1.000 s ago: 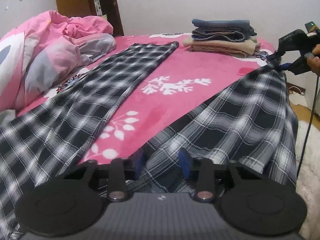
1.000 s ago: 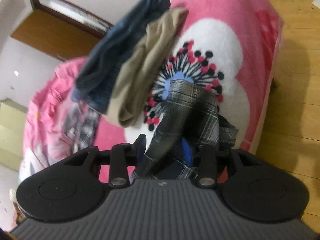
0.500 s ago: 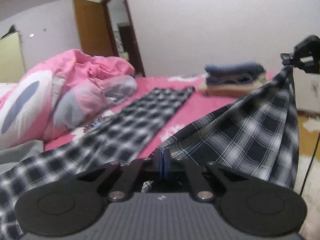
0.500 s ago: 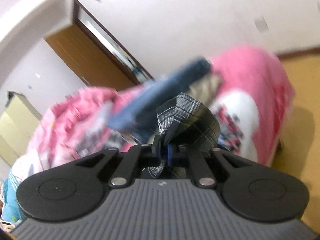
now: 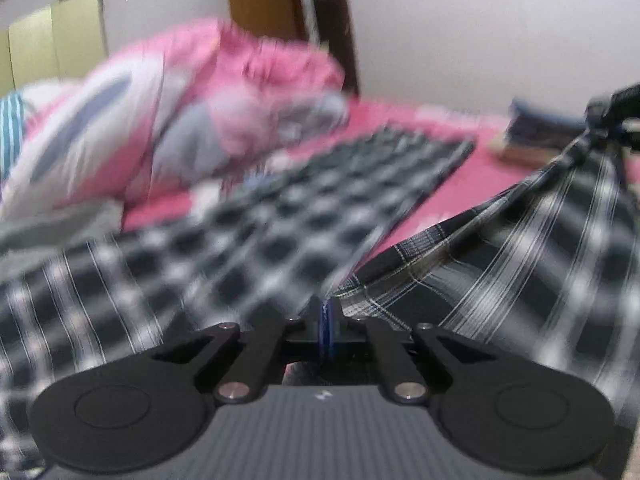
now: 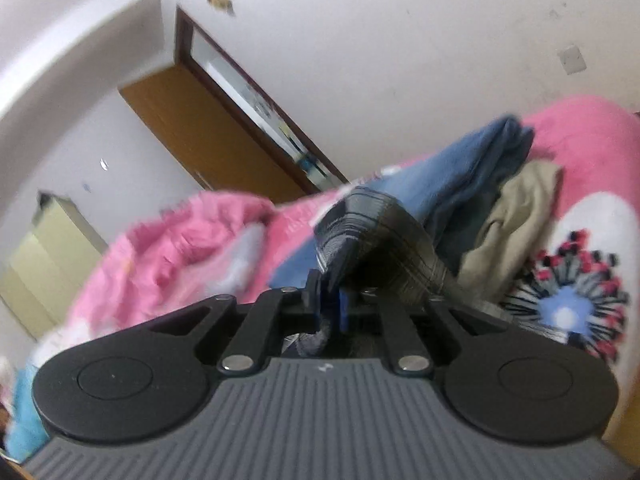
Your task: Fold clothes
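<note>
So there's already a stack of folded clothes (image 6: 500, 200) sitting at the far end of the bed (image 5: 452, 192), blue stuff on top and beige underneath, so imo a good chunk of the job is looking done. The plaid trousers (image 5: 248, 248) are the piece being worked on rn and they're nowhere near folded yet: one leg is lying flat and long across the pink cover, the other is being held up off the bed like a tent.

Left gripper (image 5: 326, 320) is clamping tight on the cloth edge near the crotch/waist end. Right gripper (image 6: 330, 304) is pinching the other leg's hem, jaws easing apart a touch but fabric is def sitting btwn the pads.

Fabric is looking thin, black-and-white check, draping in soft folds, pulled taut btwn the two grips. Pretty blurry tho.
</note>
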{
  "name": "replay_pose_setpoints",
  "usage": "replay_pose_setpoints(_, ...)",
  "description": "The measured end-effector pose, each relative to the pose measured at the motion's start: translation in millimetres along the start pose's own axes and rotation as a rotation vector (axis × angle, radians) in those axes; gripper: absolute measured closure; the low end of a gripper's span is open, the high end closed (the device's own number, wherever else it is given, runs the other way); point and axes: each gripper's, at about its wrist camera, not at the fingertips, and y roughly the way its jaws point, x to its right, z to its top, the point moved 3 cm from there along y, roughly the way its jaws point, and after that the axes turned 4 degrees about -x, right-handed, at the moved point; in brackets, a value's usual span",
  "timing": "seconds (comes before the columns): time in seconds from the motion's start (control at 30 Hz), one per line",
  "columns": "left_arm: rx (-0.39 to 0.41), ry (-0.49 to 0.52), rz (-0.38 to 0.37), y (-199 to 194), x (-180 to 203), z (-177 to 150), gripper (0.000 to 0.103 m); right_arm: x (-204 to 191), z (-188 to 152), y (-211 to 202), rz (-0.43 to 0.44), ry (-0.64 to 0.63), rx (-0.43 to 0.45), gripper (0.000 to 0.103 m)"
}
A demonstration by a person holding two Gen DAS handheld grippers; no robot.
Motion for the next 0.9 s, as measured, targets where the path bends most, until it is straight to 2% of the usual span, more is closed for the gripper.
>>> replay_pose_setpoints(0.03, -0.045, 0.005, 0.005, 13, 0, -2, 0.095, 2, 0, 3, 0.009, -0.011, -0.009, 0.093)
replay_pose_setpoints(0.07, -0.057, 0.01, 0.015, 20, 0, -3, 0.09, 3, 1, 6, 0.018, -0.022, -0.017, 0.093)
replay_pose_setpoints(0.13, -0.065, 0.019, 0.033, 26, 2, -4, 0.087, 7, 1, 13, 0.037, -0.044, -0.035, 0.091)
replay_pose_setpoints(0.17, -0.062, 0.024, 0.041, 26, 2, -4, 0.086, 9, 4, 5, 0.053, -0.046, -0.018, 0.084)
replay_pose_setpoints(0.2, -0.058, 0.029, 0.048, 26, 3, -3, 0.083, 14, 8, -11, 0.072, -0.038, 0.024, 0.066)
replay_pose_setpoints(0.27, -0.061, 0.021, 0.06, 26, 1, -3, 0.075, 27, 16, -41, 0.052, -0.022, 0.119, 0.039)
replay_pose_setpoints(0.33, -0.062, 0.01, 0.075, 25, -2, -3, 0.067, 42, 24, -66, 0.017, -0.022, 0.182, 0.039)
replay_pose_setpoints(0.4, -0.066, -0.016, 0.08, 23, -7, -2, 0.061, 60, 28, -81, -0.035, 0.017, 0.169, 0.039)
replay_pose_setpoints(0.47, -0.05, -0.044, 0.083, 17, -11, 2, 0.06, 78, 23, -85, -0.052, 0.086, 0.105, 0.039)
replay_pose_setpoints(0.57, 0.002, -0.08, 0.094, -3, -17, 7, 0.052, 101, -1, -81, -0.047, 0.19, -0.02, 0.039)
replay_pose_setpoints(0.63, 0.041, -0.091, 0.086, -22, -19, 11, 0.051, 109, -19, -70, -0.057, 0.217, -0.099, 0.039)
replay_pose_setpoints(0.73, 0.116, -0.121, 0.047, -66, -24, 15, 0.05, 117, -40, -52, -0.058, 0.262, -0.197, 0.043)
replay_pose_setpoints(0.83, 0.191, -0.165, -0.007, -121, -36, 16, 0.046, 118, -49, -46, -0.049, 0.269, -0.197, 0.044)
replay_pose_setpoints(0.9, 0.243, -0.207, -0.031, -161, -48, 12, 0.04, 120, -53, -51, -0.018, 0.291, -0.196, 0.044)
